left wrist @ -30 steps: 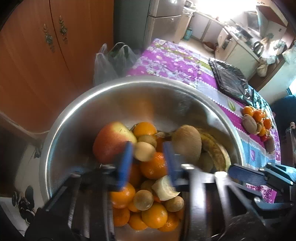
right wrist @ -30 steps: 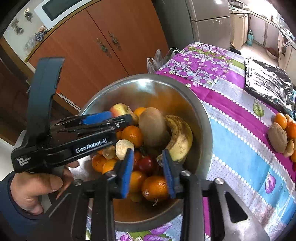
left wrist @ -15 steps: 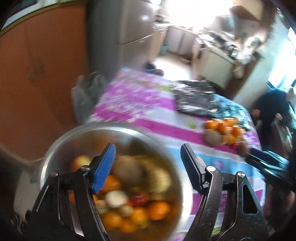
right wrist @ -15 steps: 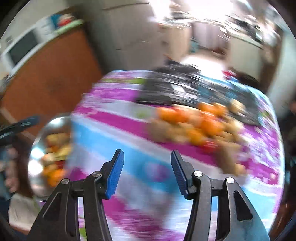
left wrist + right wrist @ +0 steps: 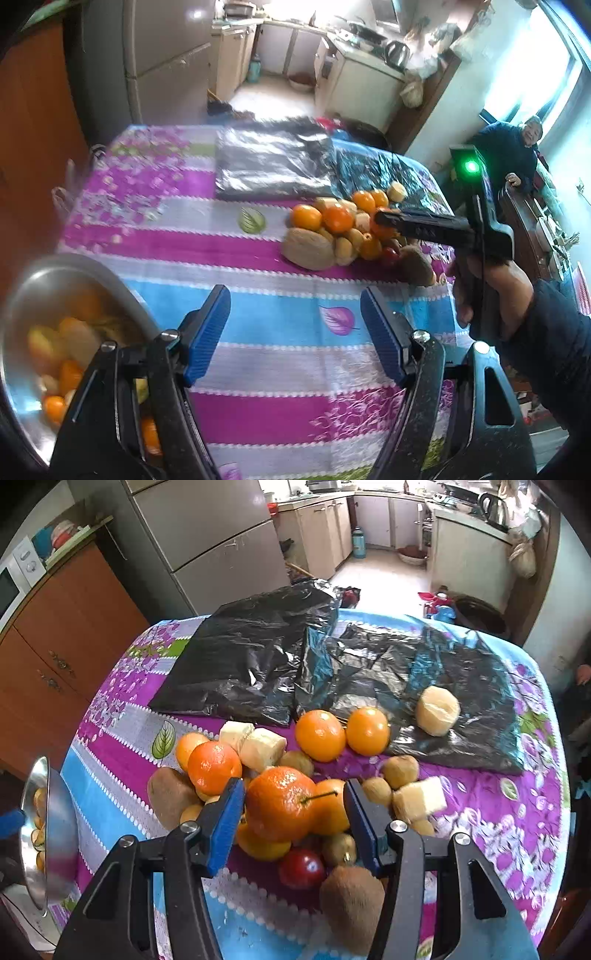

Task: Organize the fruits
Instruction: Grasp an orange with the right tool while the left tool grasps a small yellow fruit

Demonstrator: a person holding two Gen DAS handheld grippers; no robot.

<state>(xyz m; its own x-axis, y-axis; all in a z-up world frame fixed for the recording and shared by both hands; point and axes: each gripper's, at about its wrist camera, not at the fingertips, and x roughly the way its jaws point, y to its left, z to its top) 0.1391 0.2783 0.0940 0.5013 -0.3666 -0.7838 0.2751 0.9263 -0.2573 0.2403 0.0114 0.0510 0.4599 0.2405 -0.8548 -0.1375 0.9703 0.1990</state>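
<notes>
Right wrist view: the open right gripper (image 5: 293, 818) straddles an orange (image 5: 279, 803) in the counter pile; left gripper (image 5: 295, 332) open, empty; bowl (image 5: 22, 295) part-filled, many fruits left.

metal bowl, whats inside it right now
The metal bowl holds a heap of fruit, mostly orange pieces and some pale ones, blurred. The left gripper frame covers the bowl's near side, so what lies there or underneath cannot be seen.
</notes>
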